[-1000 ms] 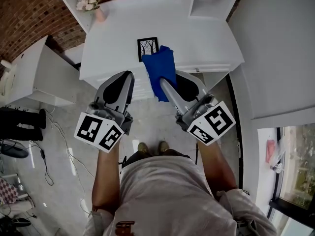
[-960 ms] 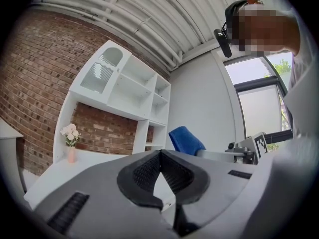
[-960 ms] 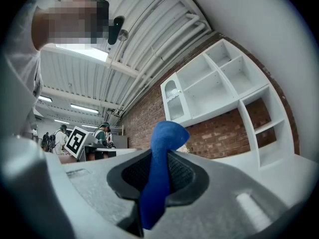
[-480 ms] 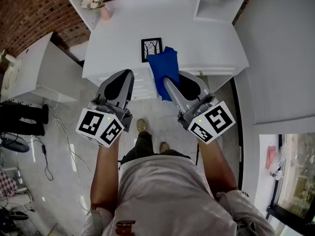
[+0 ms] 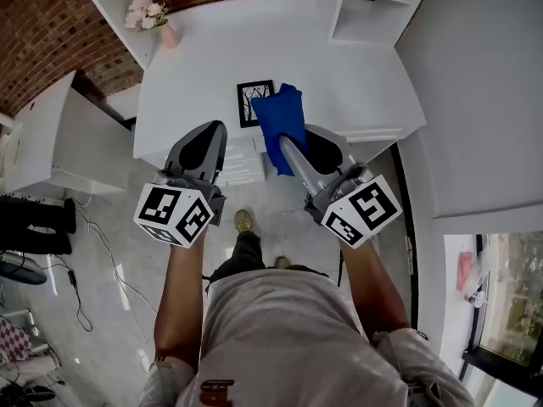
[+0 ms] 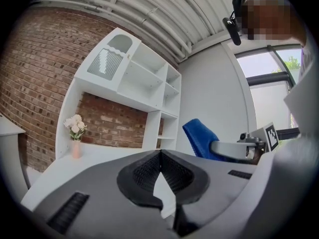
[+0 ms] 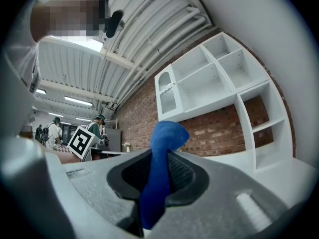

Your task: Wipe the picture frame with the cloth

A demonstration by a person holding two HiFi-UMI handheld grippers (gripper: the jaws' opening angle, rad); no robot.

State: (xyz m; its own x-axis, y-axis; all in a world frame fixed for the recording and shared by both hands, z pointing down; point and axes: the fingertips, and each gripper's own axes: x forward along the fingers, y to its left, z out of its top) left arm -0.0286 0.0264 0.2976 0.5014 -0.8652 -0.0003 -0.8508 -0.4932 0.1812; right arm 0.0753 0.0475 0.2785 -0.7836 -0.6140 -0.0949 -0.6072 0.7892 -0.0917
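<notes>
A small black picture frame (image 5: 254,102) with a tree drawing lies flat near the front edge of the white desk (image 5: 204,66). My right gripper (image 5: 287,142) is shut on a blue cloth (image 5: 281,125) that drapes forward over the desk edge, just right of the frame. In the right gripper view the blue cloth (image 7: 160,168) is pinched between the dark pads and folds over above them. My left gripper (image 5: 209,134) is shut with nothing in it, held over the desk's front left; its pads (image 6: 175,172) meet in the left gripper view, where the cloth (image 6: 202,139) shows at right.
A pink vase of flowers (image 5: 151,17) stands at the desk's back left. A white shelf unit (image 5: 369,2) rises at the back right. Drawers (image 5: 242,159) sit under the desk front. A white side cabinet (image 5: 59,138) stands to the left. Cables (image 5: 93,244) lie on the floor.
Both grippers have moved forward toward the desk; the cloth now hangs over the desk edge beside the frame. A foot has stepped forward below.
</notes>
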